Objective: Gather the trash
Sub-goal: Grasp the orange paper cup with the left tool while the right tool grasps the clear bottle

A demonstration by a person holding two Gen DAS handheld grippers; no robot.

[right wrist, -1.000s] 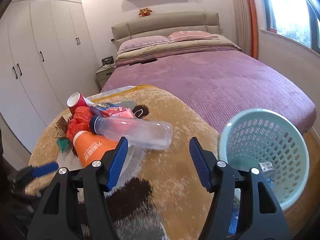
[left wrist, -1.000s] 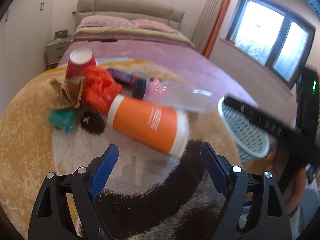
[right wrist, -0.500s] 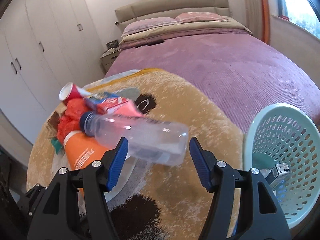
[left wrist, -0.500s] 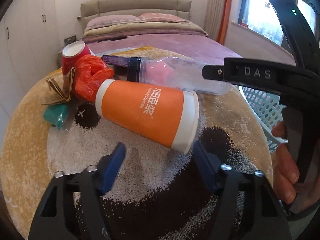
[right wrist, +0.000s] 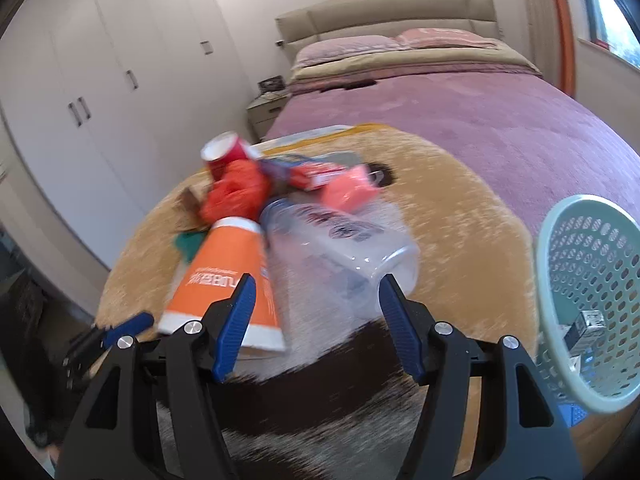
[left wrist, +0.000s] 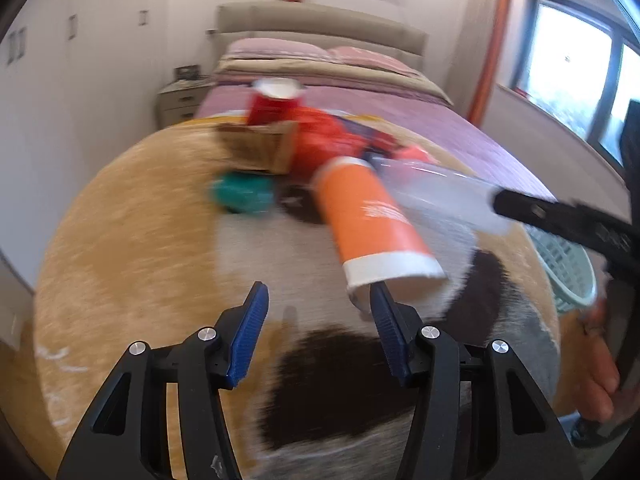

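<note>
An orange paper cup [left wrist: 372, 216] lies on its side on the round rug, its white rim by my left gripper's right finger. My left gripper [left wrist: 318, 292] is closing, with only bare rug between its blue pads. A clear plastic bottle [right wrist: 340, 248] lies beside the cup [right wrist: 224, 276], its base just ahead of my right gripper [right wrist: 318, 284], which is open and not pressing on it. Behind them sit a red cup [right wrist: 224, 152], a red plastic bag [right wrist: 236, 196], a pink packet [right wrist: 344, 192], brown paper [left wrist: 260, 144] and a teal scrap [left wrist: 244, 196].
A mint mesh basket [right wrist: 580, 280] lies tilted at the right edge of the rug [right wrist: 460, 216], with a small box inside. A purple bed [right wrist: 480, 112] stands behind the rug, white wardrobes [right wrist: 100, 80] to the left. A hand [left wrist: 600, 376] holds the right gripper's black body.
Both grippers have moved in toward the trash pile. The left jaws have narrowed and the orange cup now lies off to their right. The bottle's base has come up to the right fingertips.
</note>
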